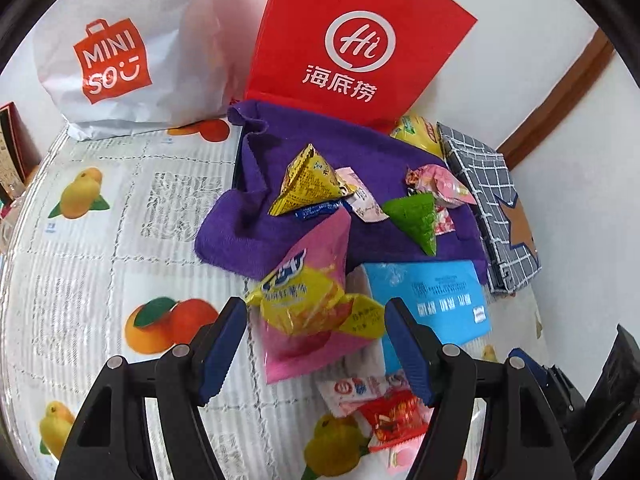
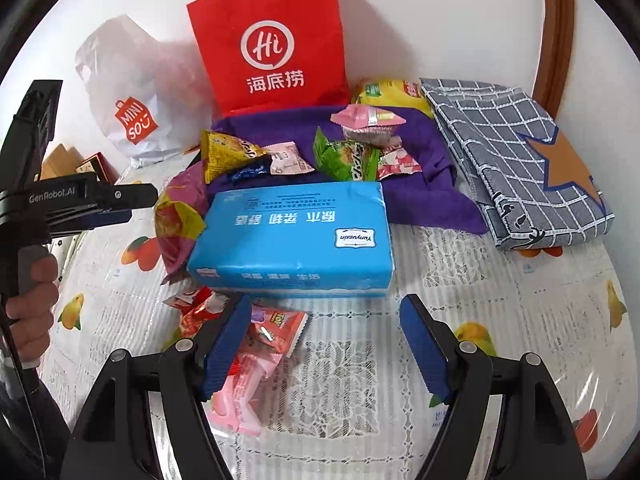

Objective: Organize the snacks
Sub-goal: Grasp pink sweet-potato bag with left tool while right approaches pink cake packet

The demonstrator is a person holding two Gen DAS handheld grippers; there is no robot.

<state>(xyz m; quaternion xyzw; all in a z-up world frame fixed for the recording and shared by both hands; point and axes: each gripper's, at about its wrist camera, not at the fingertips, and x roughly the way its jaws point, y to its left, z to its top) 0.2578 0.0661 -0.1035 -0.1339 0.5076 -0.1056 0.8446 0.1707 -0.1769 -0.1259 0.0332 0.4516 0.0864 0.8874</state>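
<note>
My left gripper point(image 1: 316, 340) is open and tilted down over a pink and yellow snack bag point(image 1: 308, 308), which lies between its fingertips without being pinched. In the right wrist view that gripper point(image 2: 140, 200) shows side-on, next to the same bag point(image 2: 180, 216). My right gripper point(image 2: 324, 344) is open above the tablecloth, in front of a blue tissue pack point(image 2: 292, 236). Red candy packets point(image 2: 276, 328) and a pink wrapper point(image 2: 240, 392) lie by its left finger. A yellow triangular snack point(image 1: 308, 184), a green one point(image 1: 416, 216) and pink candies point(image 1: 440, 184) rest on a purple cloth point(image 1: 312, 140).
A red paper bag point(image 1: 352, 40) and a white shopping bag point(image 1: 120, 60) stand against the wall at the back. A folded grey checked cloth point(image 2: 512, 152) lies at the right. A yellow pack point(image 2: 388, 92) sits behind the purple cloth. A person's hand point(image 2: 32, 300) grips the left handle.
</note>
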